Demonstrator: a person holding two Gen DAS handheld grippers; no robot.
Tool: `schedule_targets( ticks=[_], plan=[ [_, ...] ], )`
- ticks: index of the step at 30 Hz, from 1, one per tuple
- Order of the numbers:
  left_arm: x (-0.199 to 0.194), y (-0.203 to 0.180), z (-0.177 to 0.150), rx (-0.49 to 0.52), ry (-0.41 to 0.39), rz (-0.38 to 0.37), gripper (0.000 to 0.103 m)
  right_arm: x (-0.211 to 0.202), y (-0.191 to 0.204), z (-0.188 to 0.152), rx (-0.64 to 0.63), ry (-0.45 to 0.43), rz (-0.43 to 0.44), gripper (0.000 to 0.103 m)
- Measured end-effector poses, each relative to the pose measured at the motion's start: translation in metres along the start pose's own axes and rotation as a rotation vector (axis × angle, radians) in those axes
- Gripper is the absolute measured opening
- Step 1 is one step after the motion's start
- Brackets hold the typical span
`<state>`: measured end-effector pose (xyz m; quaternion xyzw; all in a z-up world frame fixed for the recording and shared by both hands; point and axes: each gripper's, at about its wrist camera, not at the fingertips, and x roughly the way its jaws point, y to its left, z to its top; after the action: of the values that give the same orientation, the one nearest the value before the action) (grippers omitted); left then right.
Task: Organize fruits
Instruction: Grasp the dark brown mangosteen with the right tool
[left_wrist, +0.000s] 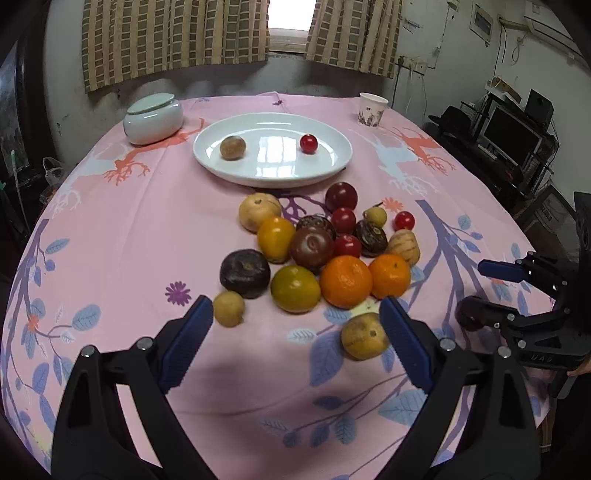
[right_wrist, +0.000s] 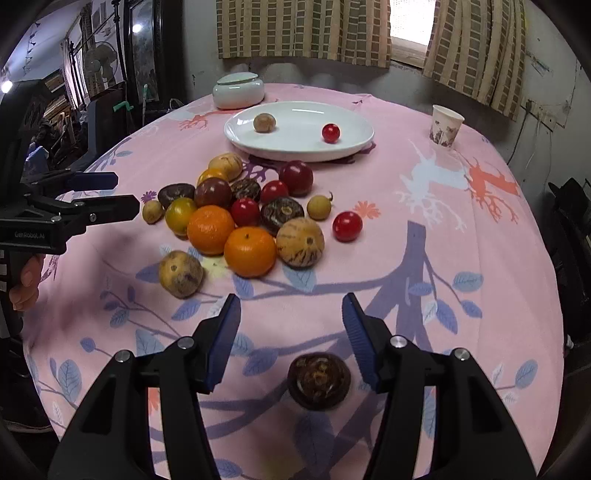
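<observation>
At the far left corner of the table (left_wrist: 122, 229) a pale lidded jar (left_wrist: 153, 118) stood on the pink cloth, and just right of it, toward the far edge, lay a white oval plate (left_wrist: 273, 173) carrying a brown round fruit (left_wrist: 232, 147) on its left and a red cherry tomato (left_wrist: 308, 143) on its right. A paper cup (left_wrist: 372, 109) stood near the far right edge. The fruit pile (left_wrist: 317, 251) sat in the middle of the table, nearer than the plate and not touching it: oranges, dark plums, yellow and tan fruit, small red tomatoes.

The left gripper (left_wrist: 295, 325) hung over the near side of the pile with its blue pads spread wide and nothing between them; a speckled tan fruit (left_wrist: 364, 341) lay on the cloth just beside its right pad. The right gripper (right_wrist: 291, 325) was partly spread, gripping nothing.

Only the right wrist view showed a dark brown wrinkled fruit (right_wrist: 319, 380) lying alone near the table's near edge, low between that gripper's fingers but not visibly pressed by them. The left wrist view caught the right gripper only side-on at its right border, partly cut off, and the right wrist view cut the left gripper off at its left border, with a bit of the hand (right_wrist: 27, 284) holding it
</observation>
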<state>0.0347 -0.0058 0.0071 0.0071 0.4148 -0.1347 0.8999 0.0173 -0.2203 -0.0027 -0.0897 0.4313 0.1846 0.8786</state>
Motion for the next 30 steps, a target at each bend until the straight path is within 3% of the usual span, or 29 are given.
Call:
schedule_targets(
  ticks=[6, 15, 18, 21, 30],
  plan=[
    [0.012, -0.007, -0.024, -0.035, 0.066, 0.042, 0.094, 0.003, -0.003, -0.023, 0.008, 0.063, -0.035, 0.058],
    [0.020, -0.019, -0.038, -0.006, 0.097, 0.037, 0.094, 0.022, -0.007, -0.034, 0.014, 0.141, -0.068, 0.058],
    [0.022, -0.022, -0.036, -0.001, 0.101, 0.035, 0.094, 0.026, -0.013, -0.033, 0.052, 0.133, -0.055, 0.058],
    [0.024, -0.027, -0.033, 0.003, 0.106, 0.036, 0.094, 0.026, -0.020, -0.030, 0.089, 0.121, -0.062, 0.043],
    [0.044, -0.042, -0.023, -0.008, 0.127, 0.014, 0.093, 0.014, -0.013, -0.031, 0.088, 0.066, 0.037, 0.043]
  ],
)
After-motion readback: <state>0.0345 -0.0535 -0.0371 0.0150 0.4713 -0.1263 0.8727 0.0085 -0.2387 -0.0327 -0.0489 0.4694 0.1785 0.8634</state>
